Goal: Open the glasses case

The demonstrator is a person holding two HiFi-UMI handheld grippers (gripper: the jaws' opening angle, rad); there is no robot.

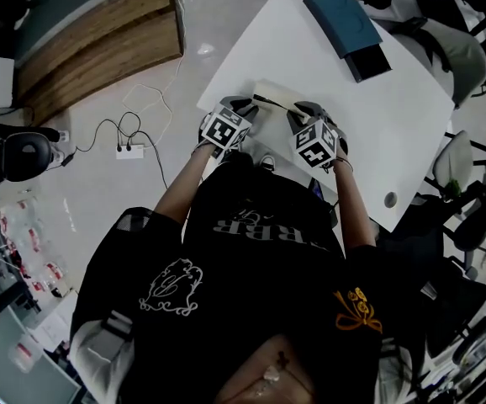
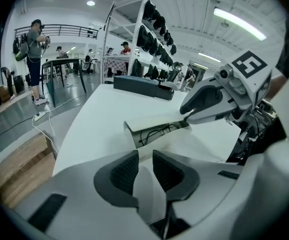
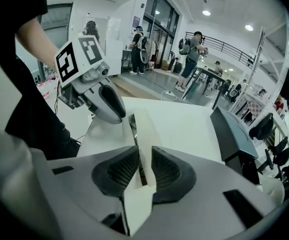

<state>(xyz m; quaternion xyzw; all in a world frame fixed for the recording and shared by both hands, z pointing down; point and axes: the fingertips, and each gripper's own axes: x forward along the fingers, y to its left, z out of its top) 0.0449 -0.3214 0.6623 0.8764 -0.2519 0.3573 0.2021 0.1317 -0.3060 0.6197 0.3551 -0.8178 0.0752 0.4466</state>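
glasses case point(image 1: 270, 98): white, near edge of the desk point(image 1: 394, 124), right in front of the person; lid cracked open, dark glasses peeking out of the gap
left gripper point(image 2: 145, 159): pinching the case's left end, white flap squeezed between the pads
right gripper point(image 3: 144, 156): clamped on the lid edge at the right end
writing: only black-and-white square markers on the gripper cubes; pale lettering on the black shirt point(image 1: 264, 225), too garbled to read
far side: dark teal box point(image 1: 342, 15), no label I can make out
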